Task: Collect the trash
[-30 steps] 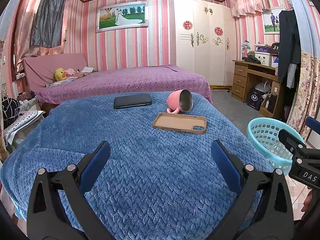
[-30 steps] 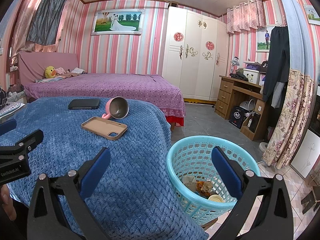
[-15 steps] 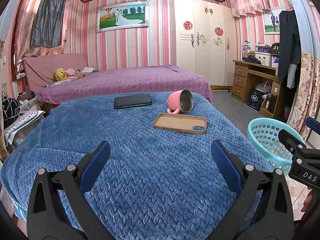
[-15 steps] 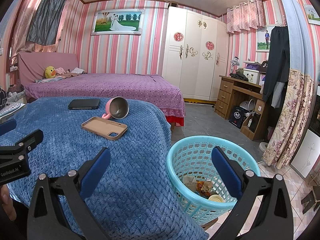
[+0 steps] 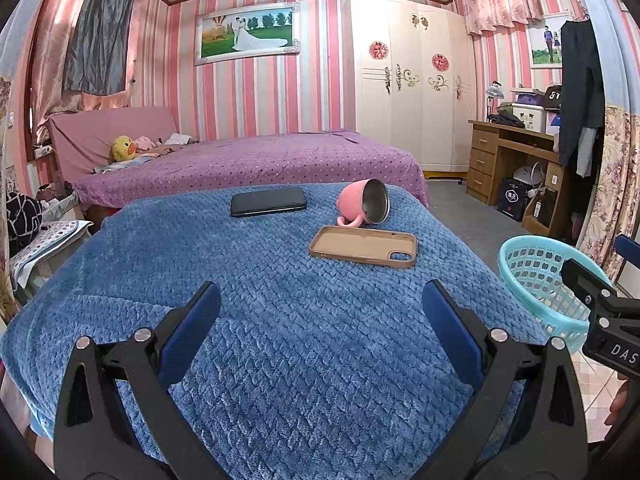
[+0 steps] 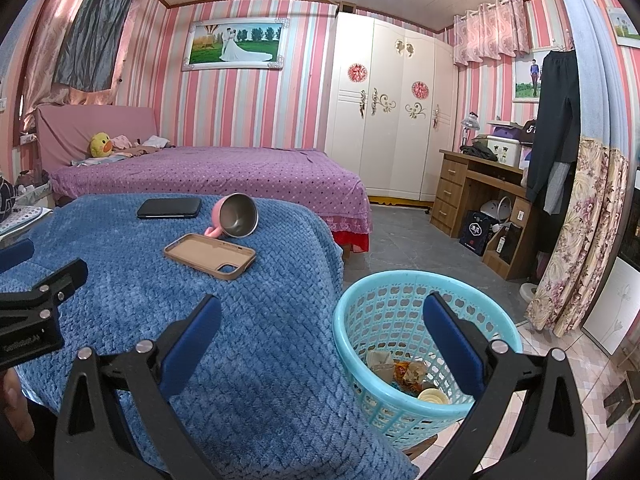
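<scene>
A light blue plastic basket point(image 6: 408, 292) stands on the floor at the right of the blue blanket point(image 5: 280, 320). Crumpled wrappers and a small cup point(image 6: 404, 372) lie in its bottom. My right gripper point(image 6: 320, 316) is open and empty, one finger over the blanket edge, the other over the basket. My left gripper point(image 5: 320, 300) hangs open and empty above the near part of the blanket. From the left wrist view the basket point(image 5: 536, 276) shows at the right, partly behind the right gripper's body point(image 5: 604, 320).
On the blanket lie a tipped pink mug point(image 5: 364, 204), a tan phone case point(image 5: 364, 246) and a black phone point(image 5: 268, 202). A purple bed point(image 5: 248, 164) stands behind. A wooden desk point(image 6: 480, 196) and white wardrobe point(image 6: 392, 108) are at the right.
</scene>
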Available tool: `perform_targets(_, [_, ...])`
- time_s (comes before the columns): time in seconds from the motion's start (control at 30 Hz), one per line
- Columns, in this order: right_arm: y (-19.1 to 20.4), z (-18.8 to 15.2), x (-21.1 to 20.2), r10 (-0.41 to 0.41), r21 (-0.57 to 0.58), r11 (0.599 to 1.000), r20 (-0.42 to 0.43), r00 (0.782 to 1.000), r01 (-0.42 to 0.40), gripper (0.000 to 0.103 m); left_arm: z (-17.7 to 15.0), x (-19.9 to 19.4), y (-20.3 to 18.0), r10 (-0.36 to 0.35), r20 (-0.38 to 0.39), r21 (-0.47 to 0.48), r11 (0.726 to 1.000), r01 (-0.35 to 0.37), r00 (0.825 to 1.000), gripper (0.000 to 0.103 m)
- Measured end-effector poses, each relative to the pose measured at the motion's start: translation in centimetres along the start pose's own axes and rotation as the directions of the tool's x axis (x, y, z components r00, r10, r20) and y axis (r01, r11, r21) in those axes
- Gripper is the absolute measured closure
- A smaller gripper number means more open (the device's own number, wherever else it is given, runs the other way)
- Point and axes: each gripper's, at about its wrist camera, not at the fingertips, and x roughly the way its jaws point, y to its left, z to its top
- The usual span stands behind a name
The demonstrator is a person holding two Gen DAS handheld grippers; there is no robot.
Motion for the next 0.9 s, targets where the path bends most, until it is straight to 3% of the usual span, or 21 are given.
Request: perform_targets(0.9, [0.88,-0.12,0.53,-0.004,0.001,1.0,-0.01,1.0,0.004,0.004,0.2,-0.15,0.06,-0.003,0.005,-0.012,1.0,0.003,1.0,0.006])
